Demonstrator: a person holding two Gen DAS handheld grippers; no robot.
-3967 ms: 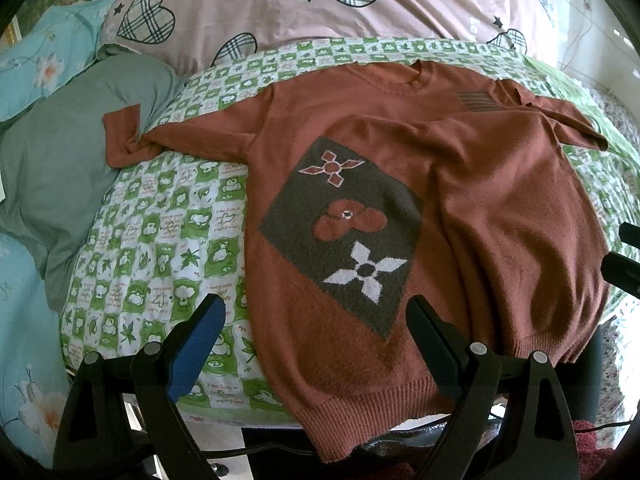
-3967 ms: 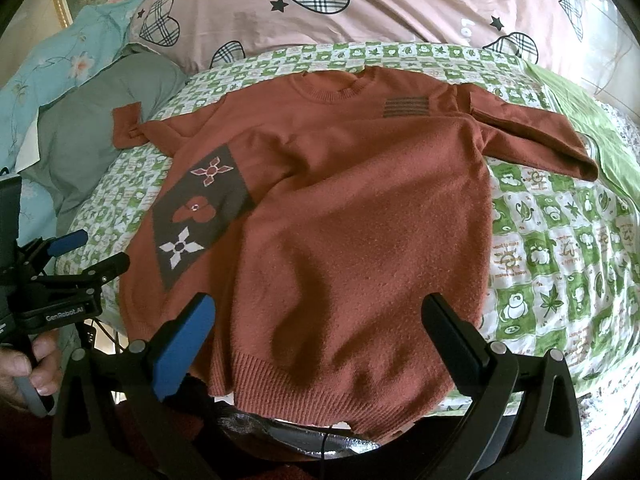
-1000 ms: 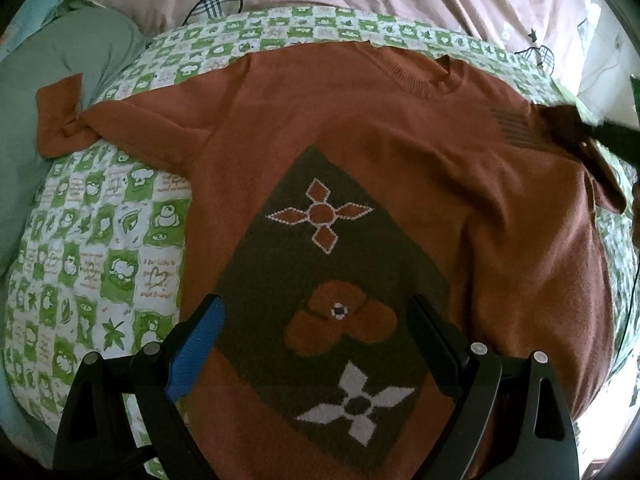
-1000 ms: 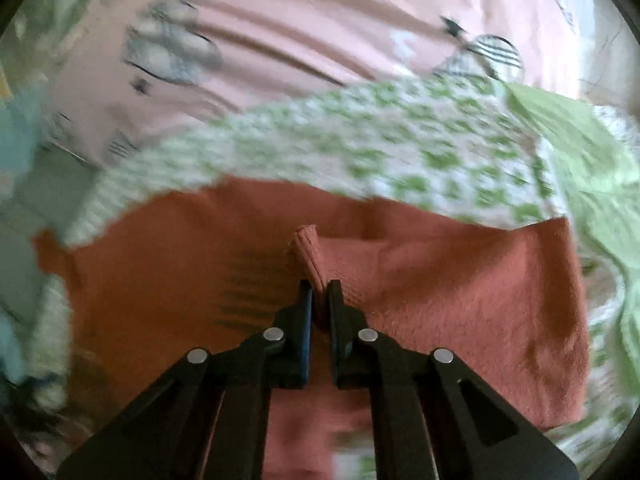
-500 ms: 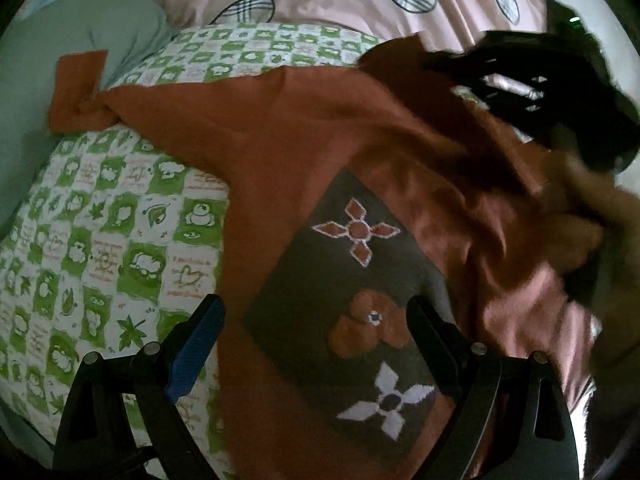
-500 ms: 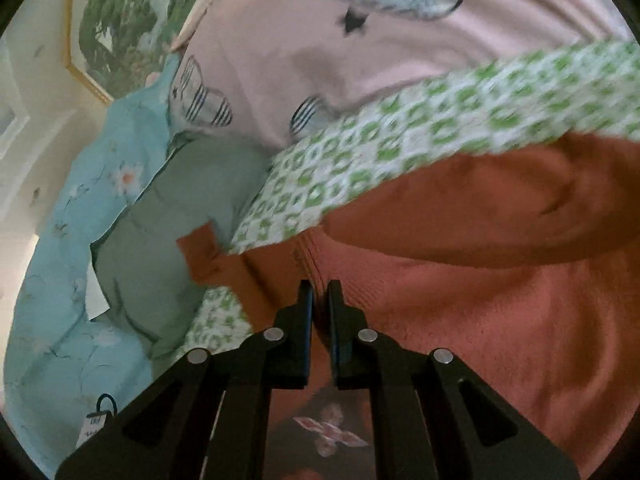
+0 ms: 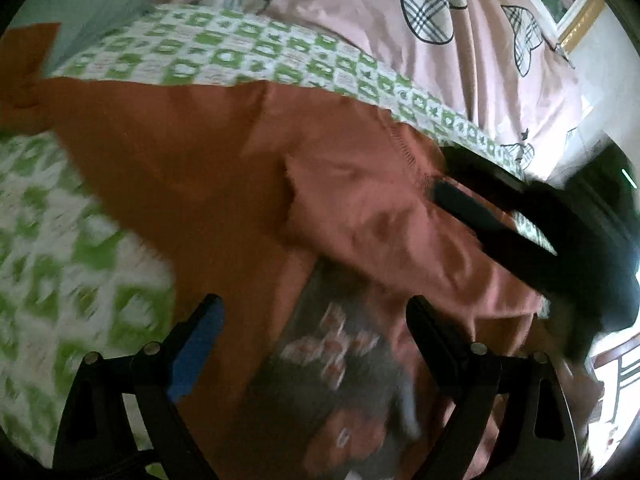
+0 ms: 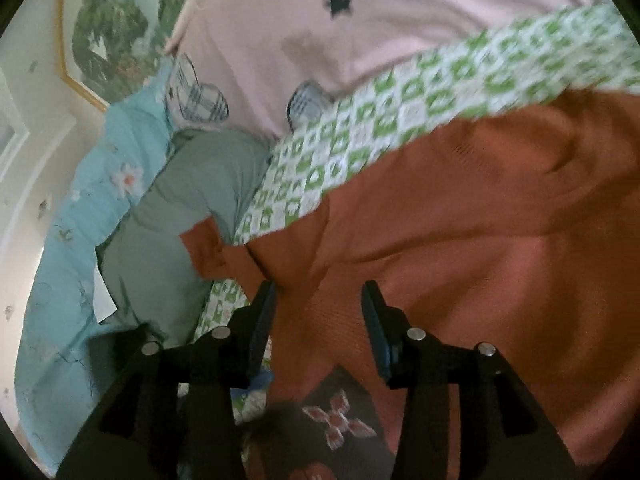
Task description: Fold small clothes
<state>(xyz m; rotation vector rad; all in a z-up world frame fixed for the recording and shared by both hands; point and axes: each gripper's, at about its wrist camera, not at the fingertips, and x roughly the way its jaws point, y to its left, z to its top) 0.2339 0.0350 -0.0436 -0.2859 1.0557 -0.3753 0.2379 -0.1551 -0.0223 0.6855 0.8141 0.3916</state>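
Note:
A rust-orange knit sweater [image 7: 208,168] with a dark patch of flower motifs [image 7: 340,368] lies on the green checked bed sheet [image 7: 248,48]. Its right sleeve [image 7: 384,224] is folded inward across the chest. My left gripper [image 7: 316,320] is open and empty, just above the patch. My right gripper [image 8: 318,300] is open over the sweater [image 8: 460,248] near the left shoulder, holding nothing; it also shows as a dark blurred shape in the left wrist view [image 7: 492,216]. The left sleeve [image 8: 208,248] stretches out with its cuff turned up.
A pink pillow with plaid hearts [image 7: 400,12] lies behind the sweater. A grey-green cushion [image 8: 180,216] and a light blue floral quilt [image 8: 92,208] lie at the left. A framed picture [image 8: 120,20] hangs on the wall.
My right gripper carried the right sleeve across the sweater's chest, then opened and let it go. My left gripper moved forward and lower over the sweater; both views are motion-blurred.

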